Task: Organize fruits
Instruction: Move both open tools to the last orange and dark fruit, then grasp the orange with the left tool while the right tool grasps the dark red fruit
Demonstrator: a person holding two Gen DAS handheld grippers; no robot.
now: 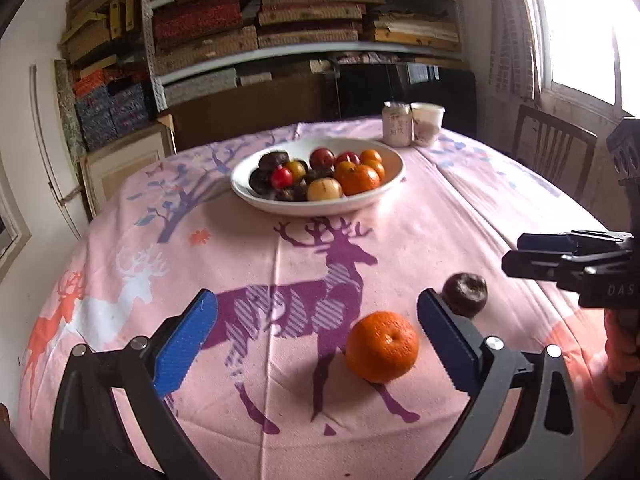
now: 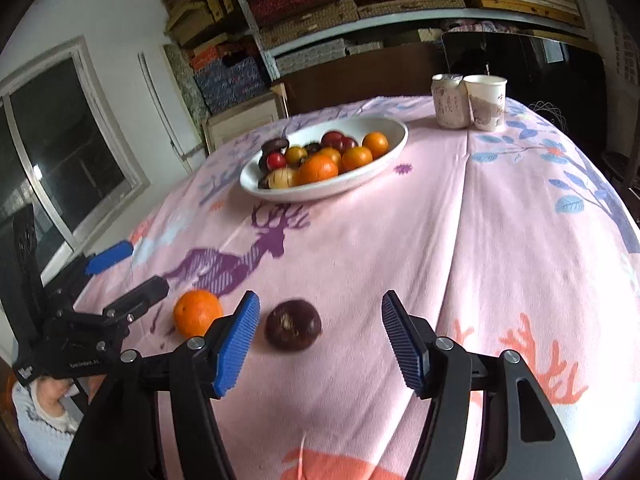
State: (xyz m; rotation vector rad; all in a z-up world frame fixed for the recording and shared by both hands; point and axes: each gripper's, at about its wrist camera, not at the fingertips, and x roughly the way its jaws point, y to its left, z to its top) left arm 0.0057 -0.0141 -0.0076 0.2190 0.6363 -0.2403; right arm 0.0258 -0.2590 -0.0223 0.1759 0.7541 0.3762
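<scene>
left gripper (image 1: pixel 316 344) fingers spread near round orange mandarin (image 1: pixel 381 346) lower centre | right gripper (image 2: pixel 320 344) fingers spread over dark-brown round fruit (image 2: pixel 293 325) | risk: fruit could roll off pink tabletop (image 2: pixel 460 240) if nudged

A pink tablecloth (image 1: pixel 420 216) printed with deer and branches is covering the table. A pale can (image 2: pixel 450 100) and a paper cup (image 2: pixel 486 102) are standing touching each other at its far edge, and shelves (image 1: pixel 304 12) behind are holding stacked woven boxes beside a bright window (image 1: pixel 588 28).
</scene>
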